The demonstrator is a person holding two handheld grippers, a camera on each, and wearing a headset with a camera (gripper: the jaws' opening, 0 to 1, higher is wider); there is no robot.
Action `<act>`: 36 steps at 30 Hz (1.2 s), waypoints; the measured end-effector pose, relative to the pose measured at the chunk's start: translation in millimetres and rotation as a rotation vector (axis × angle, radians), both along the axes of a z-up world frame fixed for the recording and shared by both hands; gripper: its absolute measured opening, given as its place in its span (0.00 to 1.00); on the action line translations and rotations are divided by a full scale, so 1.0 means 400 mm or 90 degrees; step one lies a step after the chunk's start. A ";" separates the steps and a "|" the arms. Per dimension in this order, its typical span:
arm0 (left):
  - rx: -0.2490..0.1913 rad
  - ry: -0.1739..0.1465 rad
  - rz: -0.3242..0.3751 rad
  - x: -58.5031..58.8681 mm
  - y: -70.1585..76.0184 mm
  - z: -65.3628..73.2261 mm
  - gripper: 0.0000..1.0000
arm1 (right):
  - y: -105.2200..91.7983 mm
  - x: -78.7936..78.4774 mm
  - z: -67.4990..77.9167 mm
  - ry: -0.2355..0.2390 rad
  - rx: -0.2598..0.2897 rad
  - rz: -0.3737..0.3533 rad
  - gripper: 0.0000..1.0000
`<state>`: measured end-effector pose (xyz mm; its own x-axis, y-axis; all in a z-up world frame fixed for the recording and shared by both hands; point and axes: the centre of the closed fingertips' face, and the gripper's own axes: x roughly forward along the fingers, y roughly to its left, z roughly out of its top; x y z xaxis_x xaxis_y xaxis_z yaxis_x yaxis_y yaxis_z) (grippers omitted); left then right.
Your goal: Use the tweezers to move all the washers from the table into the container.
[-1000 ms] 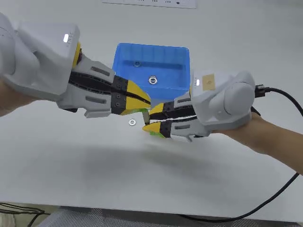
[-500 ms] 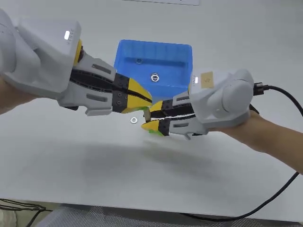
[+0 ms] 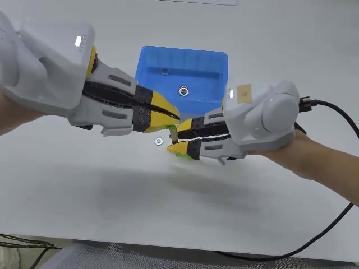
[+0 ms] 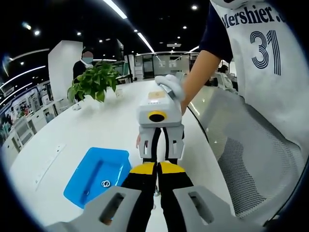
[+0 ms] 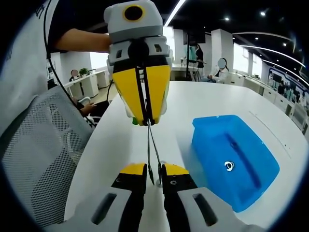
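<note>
Thin metal tweezers point(image 5: 153, 150) bridge the two grippers, which meet tip to tip. My left gripper point(image 3: 175, 119) has its yellow jaws shut on one end. The other end sits between the nearly closed jaws of my right gripper point(image 3: 173, 141), which pinch the two legs. One washer point(image 3: 159, 141) lies on the white table just left of the right gripper's tips. Behind them stands the blue container point(image 3: 207, 61) with a larger washer point(image 3: 183, 91) and a smaller washer point(image 3: 165, 71) inside. The right gripper view shows the container point(image 5: 241, 159) to the right.
A small green thing point(image 3: 180, 154) lies on the table under the right gripper's jaws. A black cable point(image 3: 336, 117) trails from the right gripper off to the right. The table's front edge point(image 3: 168, 246) runs below, with a mesh chair beyond it.
The picture has shifted slightly with the head. Both grippers have stayed tip to tip and the washer on the table has not moved.
</note>
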<state>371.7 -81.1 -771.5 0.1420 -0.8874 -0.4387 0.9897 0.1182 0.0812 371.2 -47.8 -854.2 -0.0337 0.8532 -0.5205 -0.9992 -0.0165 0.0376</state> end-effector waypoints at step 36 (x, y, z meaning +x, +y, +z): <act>0.015 -0.008 0.034 0.010 0.015 -0.002 0.05 | 0.004 0.005 0.000 -0.005 -0.007 -0.002 0.14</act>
<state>375.7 -75.1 -772.3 0.1945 -0.8682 -0.4565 0.9809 0.1685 0.0975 373.2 -46.0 -854.3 -0.0264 0.8478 -0.5296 -0.9995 -0.0126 0.0295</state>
